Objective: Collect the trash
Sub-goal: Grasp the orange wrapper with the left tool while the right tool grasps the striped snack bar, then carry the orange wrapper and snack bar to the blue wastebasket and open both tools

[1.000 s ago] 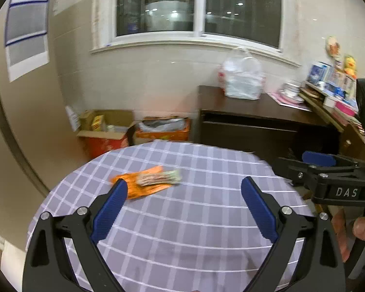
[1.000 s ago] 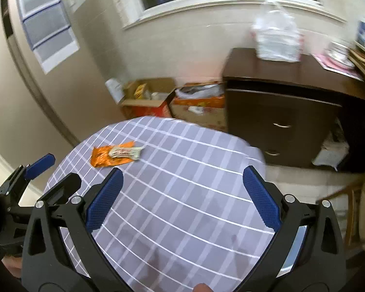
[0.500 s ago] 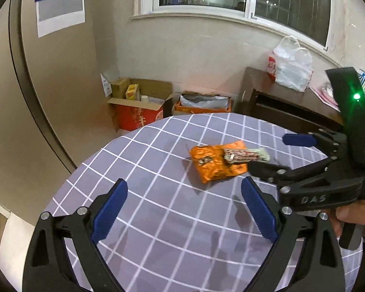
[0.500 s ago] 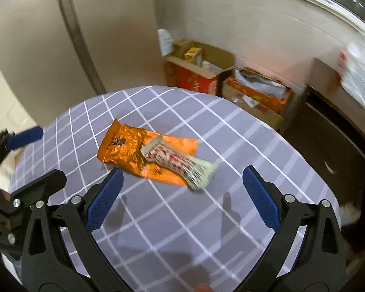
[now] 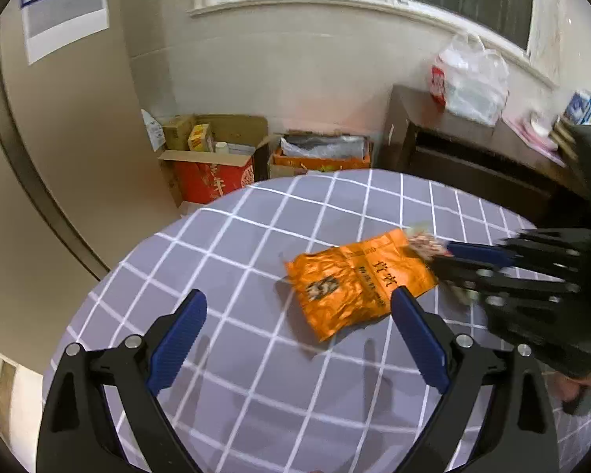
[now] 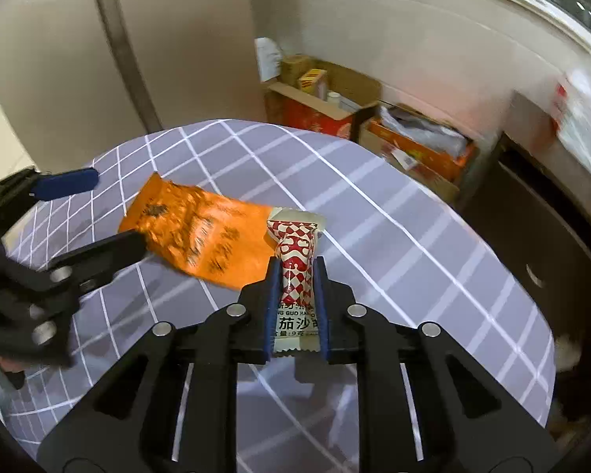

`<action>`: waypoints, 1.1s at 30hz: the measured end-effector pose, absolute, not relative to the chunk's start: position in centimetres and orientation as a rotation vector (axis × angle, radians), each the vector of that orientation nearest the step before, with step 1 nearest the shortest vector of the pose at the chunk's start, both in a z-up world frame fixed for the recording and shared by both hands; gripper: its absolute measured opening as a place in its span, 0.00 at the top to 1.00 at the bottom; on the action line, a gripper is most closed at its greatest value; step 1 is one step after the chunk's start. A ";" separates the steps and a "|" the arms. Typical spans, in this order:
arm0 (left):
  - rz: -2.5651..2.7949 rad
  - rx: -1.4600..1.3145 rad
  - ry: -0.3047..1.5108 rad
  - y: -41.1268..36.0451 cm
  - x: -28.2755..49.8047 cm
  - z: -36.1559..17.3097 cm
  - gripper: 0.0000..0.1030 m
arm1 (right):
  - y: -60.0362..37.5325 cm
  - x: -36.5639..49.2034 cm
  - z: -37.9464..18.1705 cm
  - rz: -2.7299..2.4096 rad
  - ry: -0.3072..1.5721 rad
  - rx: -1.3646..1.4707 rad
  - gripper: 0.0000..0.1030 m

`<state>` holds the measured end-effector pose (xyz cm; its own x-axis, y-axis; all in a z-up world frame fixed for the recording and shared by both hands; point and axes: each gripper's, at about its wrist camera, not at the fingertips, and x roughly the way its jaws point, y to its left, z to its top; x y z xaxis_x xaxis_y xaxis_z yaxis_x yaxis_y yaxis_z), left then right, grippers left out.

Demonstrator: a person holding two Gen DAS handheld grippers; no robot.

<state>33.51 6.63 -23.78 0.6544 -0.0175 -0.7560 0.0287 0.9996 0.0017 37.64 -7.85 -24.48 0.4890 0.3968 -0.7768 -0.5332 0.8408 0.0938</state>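
A crumpled orange wrapper (image 5: 354,283) (image 6: 201,232) lies flat on the round table with the grey checked cloth (image 5: 256,244) (image 6: 394,213). At its right end a small red-and-white patterned snack wrapper (image 6: 297,260) (image 5: 423,242) is pinched between the blue pads of my right gripper (image 6: 295,272) (image 5: 445,256), which is shut on it. My left gripper (image 5: 297,301) (image 6: 118,209) hovers open just short of the orange wrapper's near edge, its blue fingers (image 5: 177,347) wide apart with nothing between them.
Behind the table, open cardboard boxes (image 5: 212,161) (image 6: 319,94) and an orange box holding a grey bag (image 5: 323,153) stand on the floor by the wall. A dark wooden cabinet (image 5: 469,169) carries a white plastic bag (image 5: 469,82). A hand (image 5: 587,390) holds the right gripper.
Both grippers came down and closer to the wrappers. The right gripper went from wide open to shut on the red-and-white wrapper. The left gripper stayed open.
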 end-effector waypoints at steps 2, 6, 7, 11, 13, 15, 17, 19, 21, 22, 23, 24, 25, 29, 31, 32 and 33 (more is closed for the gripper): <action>-0.036 0.029 0.869 5.9 34.3 -24.2 0.10 | -9.6 37.0 -24.4 0.534 0.896 -0.122 0.84; -0.045 0.017 0.892 5.4 35.3 -25.3 0.14 | -12.6 35.3 -23.9 0.503 0.892 -0.048 0.84; -0.055 0.007 0.898 5.3 35.4 -25.5 0.30 | -13.1 34.9 -23.6 0.498 0.889 -0.033 0.84; -0.080 -0.004 0.889 4.5 35.0 -25.2 0.56 | -15.5 33.1 -22.2 0.478 0.861 0.027 0.84; -0.088 -0.020 0.881 4.4 34.6 -25.0 0.63 | -16.0 32.5 -21.7 0.473 0.849 0.043 0.84; -0.100 -0.037 0.879 4.3 33.9 -24.9 0.65 | -16.7 31.5 -21.0 0.463 0.835 0.056 0.84; -0.106 -0.029 0.866 3.9 32.9 -24.6 0.65 | -17.2 31.1 -20.8 0.453 0.826 0.072 0.84; -0.114 -0.025 0.852 3.6 31.8 -24.1 0.65 | -17.9 30.3 -20.5 0.443 0.819 0.089 0.84; -0.122 -0.025 0.838 3.4 30.7 -23.6 0.65 | -18.6 29.5 -20.1 0.431 0.811 0.096 0.84; -0.124 -0.024 0.833 3.3 30.4 -23.4 0.65 | -18.9 29.2 -19.9 0.426 0.807 0.099 0.84; -0.128 -0.024 0.825 3.1 29.6 -23.0 0.65 | -19.3 28.7 -19.6 0.422 0.802 0.106 0.84; -0.130 -0.025 0.819 3.0 29.2 -22.8 0.65 | -19.6 28.3 -19.3 0.418 0.795 0.111 0.84; -0.133 -0.026 0.812 2.8 28.6 -22.5 0.65 | -19.8 27.9 -19.0 0.414 0.787 0.114 0.84; -0.148 -0.027 0.775 1.8 26.3 -20.7 0.65 | -21.1 26.1 -17.5 0.403 0.749 0.135 0.84; -0.156 -0.024 0.756 1.2 25.4 -19.9 0.65 | -21.7 25.3 -16.9 0.396 0.731 0.144 0.84; -0.161 -0.019 0.743 0.8 24.7 -19.3 0.65 | -22.1 24.8 -16.6 0.393 0.721 0.150 0.84; -0.166 -0.015 0.729 0.2 24.1 -18.7 0.65 | -22.6 24.4 -16.2 0.389 0.710 0.155 0.84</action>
<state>24.15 0.22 -18.66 0.7332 -0.1563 -0.6618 0.1457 0.9867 -0.0716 24.37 -22.56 -16.19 0.6903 0.3988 -0.6037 -0.2946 0.9170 0.2688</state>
